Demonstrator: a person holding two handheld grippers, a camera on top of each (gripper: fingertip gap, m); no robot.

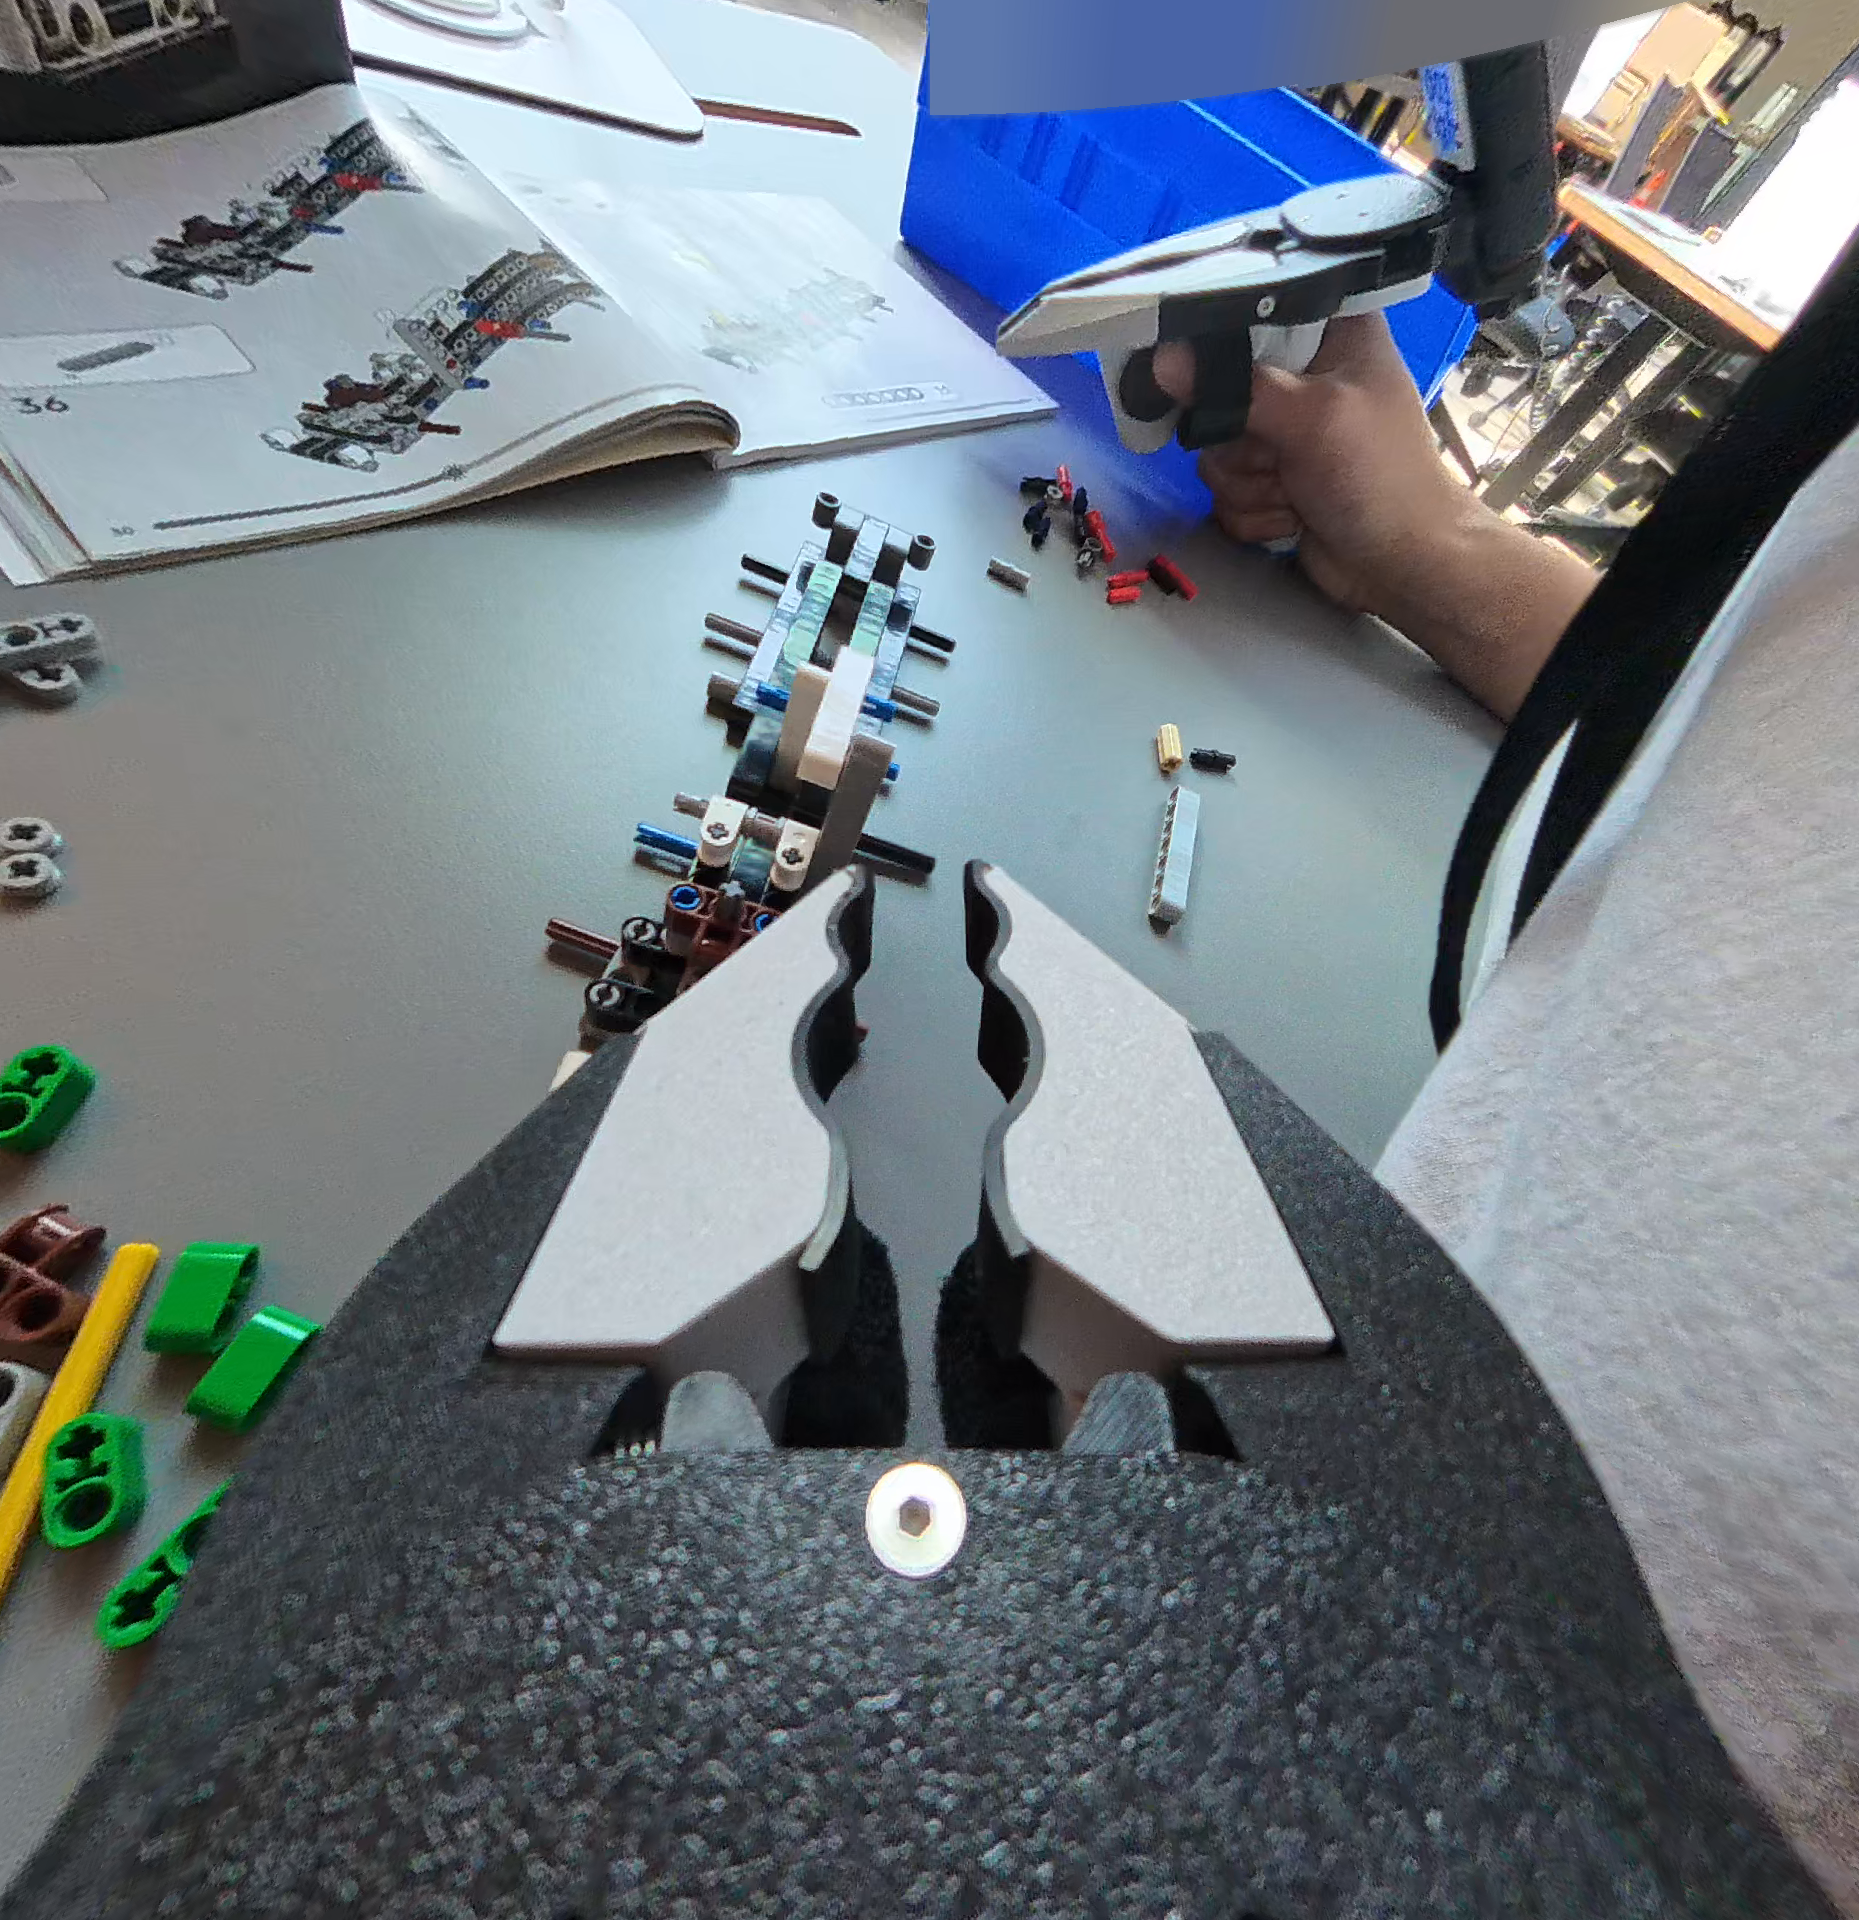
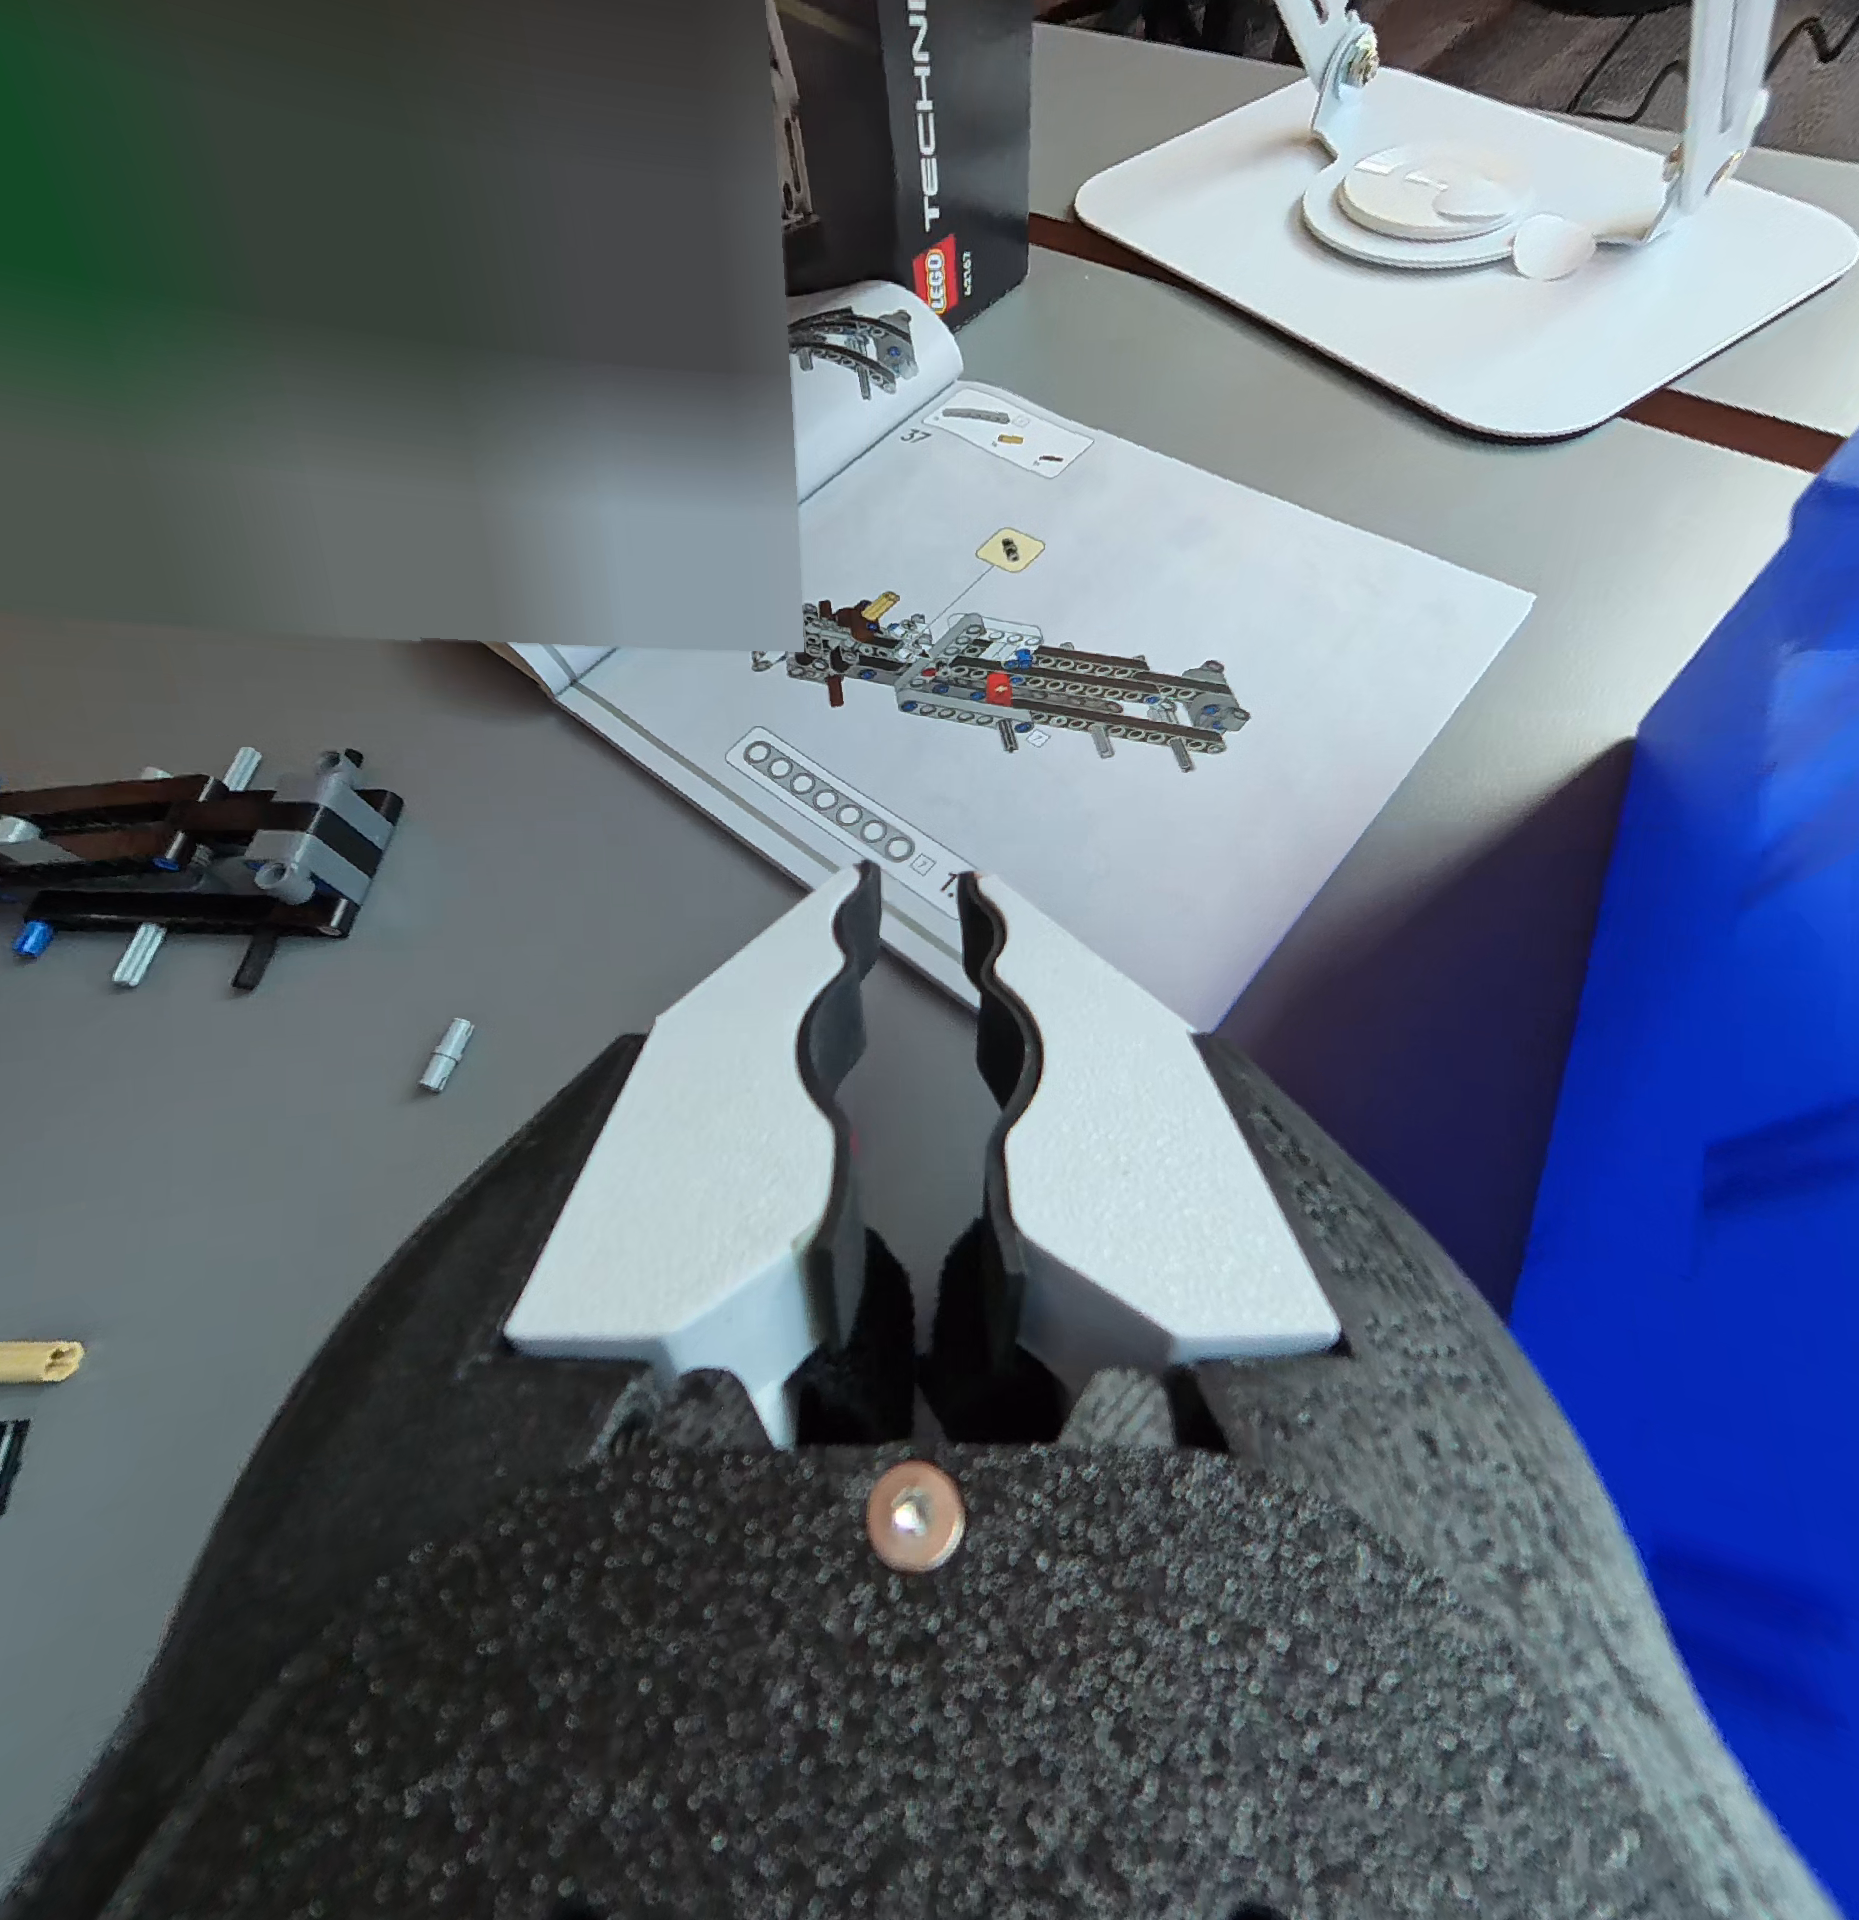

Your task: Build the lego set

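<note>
The partly built brick chassis [image 1: 811, 748] lies flat on the grey table [image 1: 333, 790], near its middle, with its long axis running away from the left gripper [image 1: 914, 883] toward the open instruction booklet [image 1: 312, 312]. Its near end, made of brown and black connectors, is partly hidden under the left finger; its far end carries two dark grey round lugs. Black, grey and blue axles stick out crosswise on both sides. In the right wrist view the same chassis [image 2: 177, 842] is seen side-on at the left edge.

The left gripper is held just above the near end of the chassis, its jaws a little apart with only bare table seen between the black pads. A light grey beam [image 1: 1174, 857], a tan connector [image 1: 1169, 748] and a black pin [image 1: 1211, 761] lie to its right. Green connectors [image 1: 31, 1096] and a yellow axle [image 1: 52, 1434] lie at the left.

The right gripper [image 2: 920, 883] is held over the booklet page [image 2: 1060, 727] beside the blue bin [image 2: 1735, 1039], its jaws slightly parted and gripping nothing. A small heap of red and black pins [image 1: 1101, 540] lies near the hand [image 1: 1320, 468] that holds it.
</note>
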